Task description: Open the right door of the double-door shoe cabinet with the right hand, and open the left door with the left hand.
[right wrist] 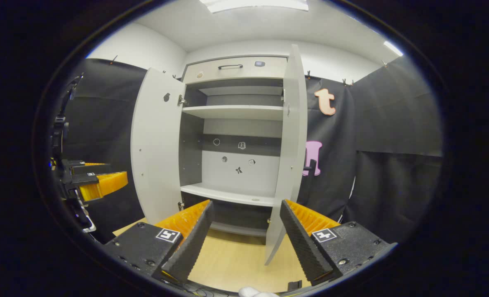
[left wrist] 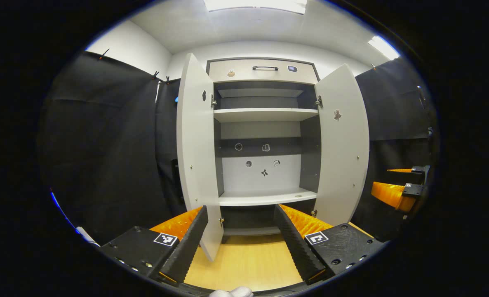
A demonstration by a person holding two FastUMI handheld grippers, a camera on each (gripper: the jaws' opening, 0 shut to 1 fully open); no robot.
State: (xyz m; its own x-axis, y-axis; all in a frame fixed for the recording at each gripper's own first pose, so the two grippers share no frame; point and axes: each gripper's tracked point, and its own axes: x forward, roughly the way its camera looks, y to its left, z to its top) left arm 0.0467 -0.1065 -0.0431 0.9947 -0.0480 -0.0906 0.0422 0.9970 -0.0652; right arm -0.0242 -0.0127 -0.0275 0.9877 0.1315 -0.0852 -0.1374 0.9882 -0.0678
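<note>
The shoe cabinet (left wrist: 263, 115) stands ahead with both doors swung wide. Its left door (left wrist: 197, 152) and right door (left wrist: 343, 144) are pale grey, and bare shelves show between them. My left gripper (left wrist: 241, 231) is open in front of the cabinet, nothing between its fingers, the left door's edge just past its left finger. In the right gripper view the cabinet (right wrist: 236, 111) appears again, its right door (right wrist: 290, 152) edge-on and its left door (right wrist: 156, 148) folded back. My right gripper (right wrist: 246, 225) is open and holds nothing. The right gripper (left wrist: 397, 187) also shows far right in the left gripper view, the left gripper (right wrist: 92, 179) far left in the right gripper view.
A drawer with a dark handle (left wrist: 265, 68) tops the cabinet. Small stickers dot the back panel (left wrist: 261, 165). Light wooden floor (left wrist: 244, 264) lies before the cabinet. Black cloth walls (right wrist: 393, 148) close in on both sides.
</note>
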